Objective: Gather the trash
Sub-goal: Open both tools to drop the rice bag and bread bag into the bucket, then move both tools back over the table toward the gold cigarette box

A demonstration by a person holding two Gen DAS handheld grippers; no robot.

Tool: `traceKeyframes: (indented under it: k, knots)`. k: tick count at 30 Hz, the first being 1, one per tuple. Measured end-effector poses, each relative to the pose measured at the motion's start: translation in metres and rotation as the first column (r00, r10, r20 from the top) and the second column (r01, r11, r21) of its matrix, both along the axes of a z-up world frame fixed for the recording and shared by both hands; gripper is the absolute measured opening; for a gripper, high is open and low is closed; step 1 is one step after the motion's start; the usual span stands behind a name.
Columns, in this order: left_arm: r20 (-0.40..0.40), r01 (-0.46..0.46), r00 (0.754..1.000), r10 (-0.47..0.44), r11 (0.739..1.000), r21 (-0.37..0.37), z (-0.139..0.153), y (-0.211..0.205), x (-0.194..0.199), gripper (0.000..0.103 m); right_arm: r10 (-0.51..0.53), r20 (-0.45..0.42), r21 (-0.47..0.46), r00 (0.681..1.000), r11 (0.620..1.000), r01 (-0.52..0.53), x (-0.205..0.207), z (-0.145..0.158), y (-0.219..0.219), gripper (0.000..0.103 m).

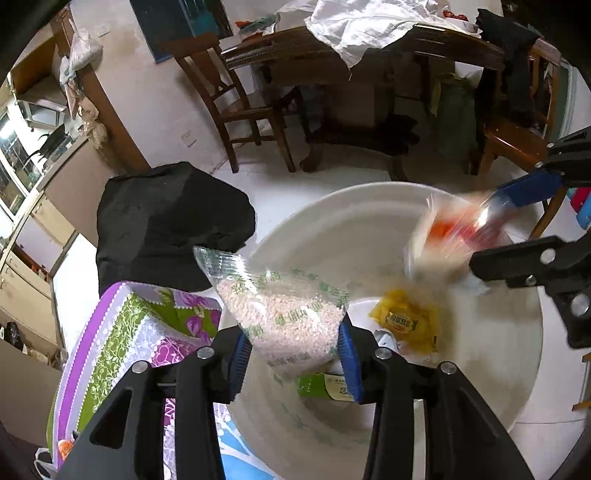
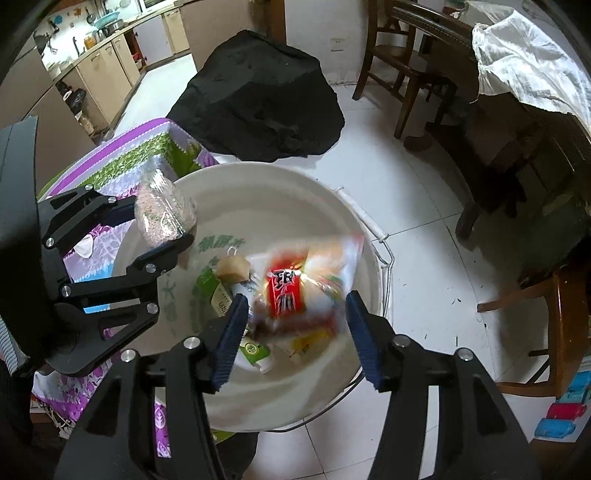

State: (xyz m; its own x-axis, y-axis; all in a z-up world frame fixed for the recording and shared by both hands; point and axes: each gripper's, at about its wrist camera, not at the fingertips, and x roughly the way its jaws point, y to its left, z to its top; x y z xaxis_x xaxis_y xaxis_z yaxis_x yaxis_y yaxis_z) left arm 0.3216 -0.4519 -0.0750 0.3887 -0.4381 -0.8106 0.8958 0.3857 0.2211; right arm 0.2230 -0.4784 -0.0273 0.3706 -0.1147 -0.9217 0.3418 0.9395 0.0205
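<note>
Fingers of the left gripper (image 1: 293, 354) are closed on a clear granule packet (image 1: 284, 314), held over the near edge of the white basin (image 1: 369, 218); the blue pads press its sides. Fingers of the right gripper (image 2: 295, 336) are spread, with a red-and-white snack wrapper (image 2: 295, 288) blurred between them and no pad contact seen — it is judged to be dropping free into the basin.

Step in hand: drop-off of collected trash. Already in the basin are a yellow sachet (image 1: 404, 323), a green-labelled packet (image 2: 214, 291) and a small tan piece (image 2: 231, 268).

Next move, as judged: the left fingers are to be opened so the granule packet falls inside the rim, not onto the floral cloth (image 1: 122, 332) beside it; the right gripper is then to be lifted clear.

Basin is set on a white tiled floor (image 2: 406, 206), just beside a cloth-covered surface. A black bag (image 2: 258, 99) lies behind it. Wooden chairs (image 1: 240, 107), a dark table under a white cloth (image 1: 369, 26) and kitchen cabinets (image 2: 103, 70) are seen further off.
</note>
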Motion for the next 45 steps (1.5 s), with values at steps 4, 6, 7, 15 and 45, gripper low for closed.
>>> traceKeyframes:
  k: [4, 6, 7, 15, 45]
  knots:
    - [-0.009, -0.007, 1.000, 0.007, 1.000, 0.007, -0.003, 0.001, 0.002, 0.044, -0.001, -0.003, -0.004, 1.000, 1.000, 0.001, 0.000, -0.002, -0.001, 0.053]
    - [-0.008, -0.006, 1.000, 0.006, 1.000, 0.011, -0.004, 0.000, 0.001, 0.044, -0.002, -0.005, -0.002, 1.000, 1.000, 0.002, -0.001, -0.003, -0.001, 0.053]
    - [-0.008, -0.005, 1.000, 0.005, 1.000, 0.012, -0.005, 0.000, 0.001, 0.044, -0.003, -0.006, -0.002, 1.000, 1.000, 0.003, -0.001, -0.004, -0.002, 0.053]
    - [-0.029, -0.002, 1.000, 0.002, 1.000, 0.005, -0.008, -0.001, 0.000, 0.044, -0.005, -0.015, -0.001, 1.000, 1.000, 0.005, -0.002, -0.010, -0.002, 0.053]
    - [-0.072, -0.091, 0.994, 0.083, 0.990, -0.104, -0.008, 0.050, 0.008, 0.058, -0.020, 0.048, -0.037, 0.999, 0.999, 0.022, -0.009, -0.007, 0.010, 0.053]
